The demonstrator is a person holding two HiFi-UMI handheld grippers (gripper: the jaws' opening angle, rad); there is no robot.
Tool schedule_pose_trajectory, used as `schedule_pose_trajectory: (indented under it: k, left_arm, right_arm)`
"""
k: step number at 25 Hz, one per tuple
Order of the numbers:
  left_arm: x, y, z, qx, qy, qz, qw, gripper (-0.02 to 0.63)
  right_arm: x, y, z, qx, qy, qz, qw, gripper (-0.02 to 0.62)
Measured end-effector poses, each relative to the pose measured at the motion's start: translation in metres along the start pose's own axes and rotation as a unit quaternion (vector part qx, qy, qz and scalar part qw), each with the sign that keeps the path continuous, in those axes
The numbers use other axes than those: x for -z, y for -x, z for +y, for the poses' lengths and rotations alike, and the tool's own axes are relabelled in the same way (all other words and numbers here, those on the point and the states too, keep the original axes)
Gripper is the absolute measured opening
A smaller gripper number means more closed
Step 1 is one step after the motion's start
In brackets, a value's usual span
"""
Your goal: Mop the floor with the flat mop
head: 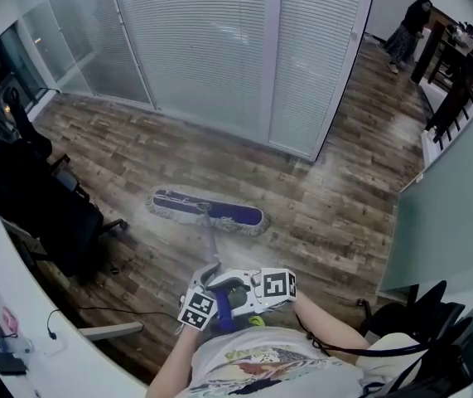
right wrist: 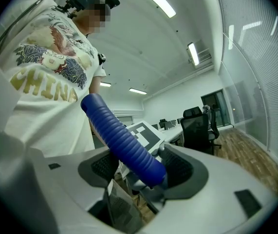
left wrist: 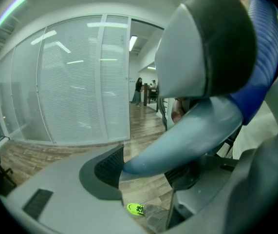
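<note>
The flat mop head (head: 209, 211), blue with a white fringe, lies flat on the wood floor (head: 137, 152) in front of me. Its thin pole (head: 213, 247) runs back to both grippers near my body. My left gripper (head: 201, 303) is shut on the pole; in the left gripper view the grey pole (left wrist: 187, 133) sits clamped between the pads, with the blue grip (left wrist: 260, 57) above. My right gripper (head: 263, 293) is shut on the ribbed blue handle (right wrist: 124, 143), which crosses between its pads in the right gripper view.
A black office chair (head: 41, 201) stands at left beside a white desk (head: 21, 305). Glass walls with blinds (head: 211, 48) close off the far side. More dark chairs (head: 422, 313) sit at right. People stand far off by tables (head: 451, 65). A cable (head: 95, 312) lies on the floor.
</note>
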State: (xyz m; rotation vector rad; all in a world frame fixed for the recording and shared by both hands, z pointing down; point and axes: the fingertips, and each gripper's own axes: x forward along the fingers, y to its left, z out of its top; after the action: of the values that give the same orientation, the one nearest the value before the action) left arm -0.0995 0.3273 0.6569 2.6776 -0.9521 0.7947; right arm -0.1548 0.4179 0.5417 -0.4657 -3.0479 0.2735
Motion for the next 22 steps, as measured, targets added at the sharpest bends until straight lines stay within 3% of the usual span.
schedule_pose_trajectory:
  k: [6,11,15,22]
  left_arm:
    - [-0.004,-0.007,0.015,0.013,0.002,-0.009,0.9999,0.209]
    - [-0.015,-0.019,0.059,0.008,0.008,-0.027,0.9996,0.209]
    - [-0.006,-0.03,0.115,0.012,-0.009,-0.005,0.9999,0.209]
    - [-0.038,-0.045,0.249,0.004,0.021,-0.029,0.9994,0.209]
  right_arm:
    - [0.0,0.002,-0.02,-0.004,-0.002,-0.001,1.0,0.264]
    - [-0.009,-0.001,-0.064,-0.021,0.005,0.008,1.0,0.265]
    - [-0.008,-0.02,-0.118,-0.024,0.004,0.028,0.999,0.265]
    - [-0.048,-0.041,-0.25,-0.02,-0.003,0.021,1.0,0.265]
